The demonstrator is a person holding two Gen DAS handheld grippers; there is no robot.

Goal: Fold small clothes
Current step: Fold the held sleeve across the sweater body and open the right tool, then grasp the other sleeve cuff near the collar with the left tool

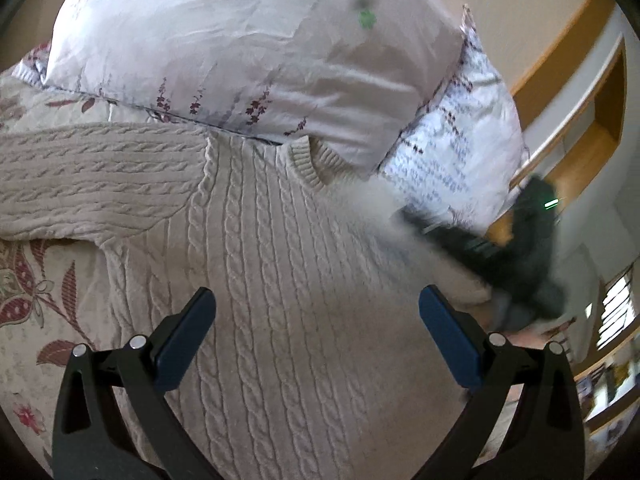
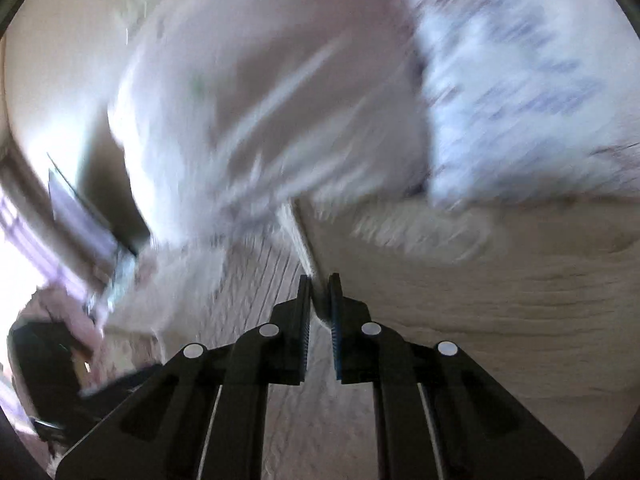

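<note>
Left gripper (image 1: 316, 312) gaped wide above sweater (image 1: 280, 280), empty. Right gripper (image 2: 319, 300) pinched sweater edge, seemingly sleeve; view blurred. Thin bite on bulky knit might slip.

Your right gripper (image 2: 319, 294) has its jaws nearly closed, pinching a fold of the cream knit sweater (image 2: 316, 264). The sweater edge rises up and left from the gripper. Two heavily blurred pale pillows (image 2: 260, 100) lie beyond the gripper. Further detail is unreadable through motion blur
</note>
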